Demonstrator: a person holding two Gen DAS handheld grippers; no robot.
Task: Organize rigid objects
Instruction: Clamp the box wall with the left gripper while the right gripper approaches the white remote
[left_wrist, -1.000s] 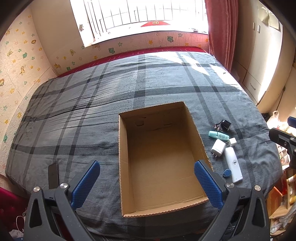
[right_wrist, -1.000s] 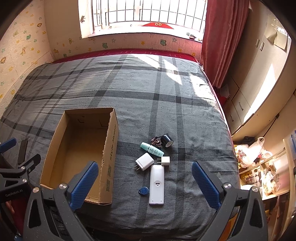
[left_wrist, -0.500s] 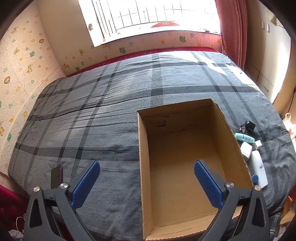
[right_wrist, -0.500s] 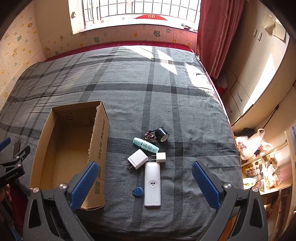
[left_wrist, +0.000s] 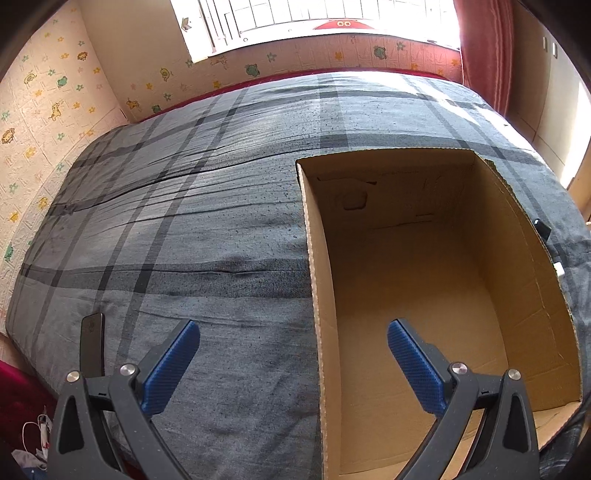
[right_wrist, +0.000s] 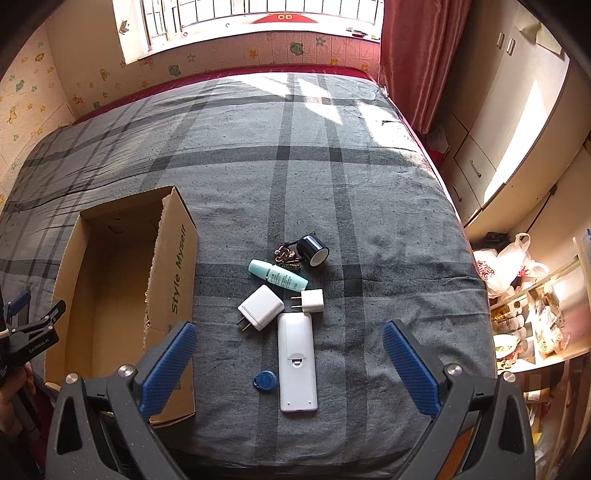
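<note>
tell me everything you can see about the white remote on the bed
The white remote is a long, slim bar of smooth plastic lying flat on the grey plaid bedspread, back side up: a battery cover with a small latch tab shows, no buttons. Its near end has a faint purple edge. It lies lengthwise toward the camera, between the open right gripper's fingers but below them, ungripped. The blue round tag sits at its left edge; the small white plug meets its far end.
</note>
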